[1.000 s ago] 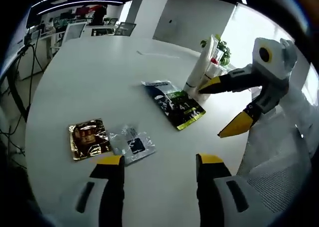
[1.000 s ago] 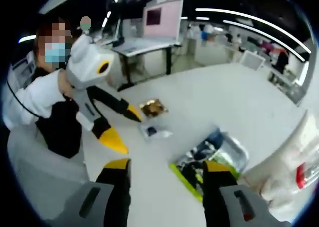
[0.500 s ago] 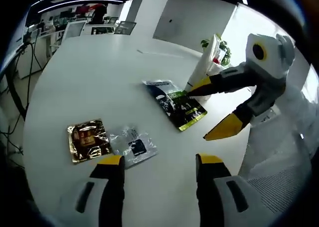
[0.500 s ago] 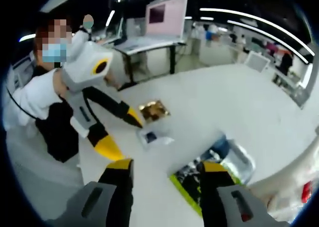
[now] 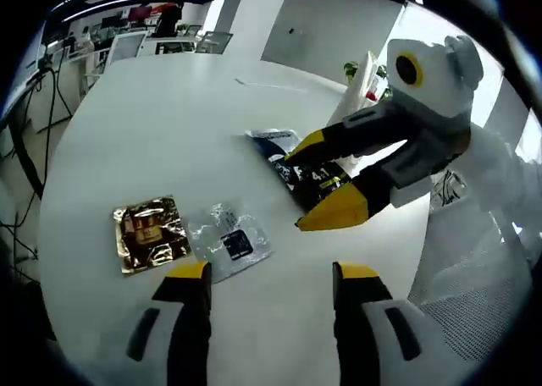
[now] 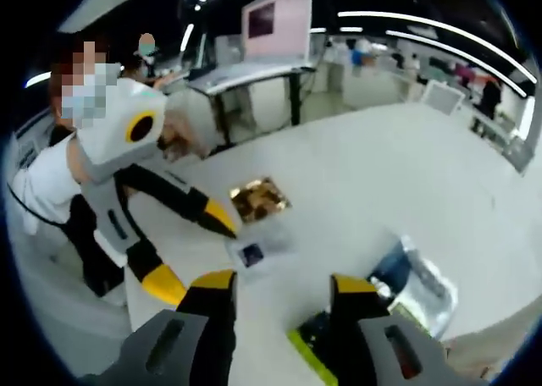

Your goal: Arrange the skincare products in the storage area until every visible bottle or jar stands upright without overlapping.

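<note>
Three flat sachets lie on the white round table [image 5: 169, 124]: a gold one [image 5: 148, 232], a silver one [image 5: 230, 242] and a dark one with a green edge [image 5: 273, 145]. My left gripper [image 5: 271, 276] hangs open above the table's near edge, just short of the silver sachet. My right gripper [image 5: 293, 191] reaches in from the right, open, its yellow tips spread over the dark sachet. In the right gripper view my right gripper [image 6: 282, 284] is open above the table, with the dark sachet [image 6: 415, 276] to its right, the silver sachet [image 6: 254, 252] and gold sachet [image 6: 258, 198] ahead, and the left gripper [image 6: 190, 250] open at left.
A tall white pouch [image 5: 362, 81] stands upright at the table's far right, with a green plant [image 5: 351, 68] behind it. A mesh chair [image 5: 474, 318] is at the lower right. A person in white sleeves [image 6: 42, 183] stands at the table's edge. Office desks and a monitor [image 6: 275, 22] lie beyond.
My right gripper has swung left and lower, from beside the white pouch to over the dark sachet. The left gripper has hardly moved. The sachets lie where they were.
</note>
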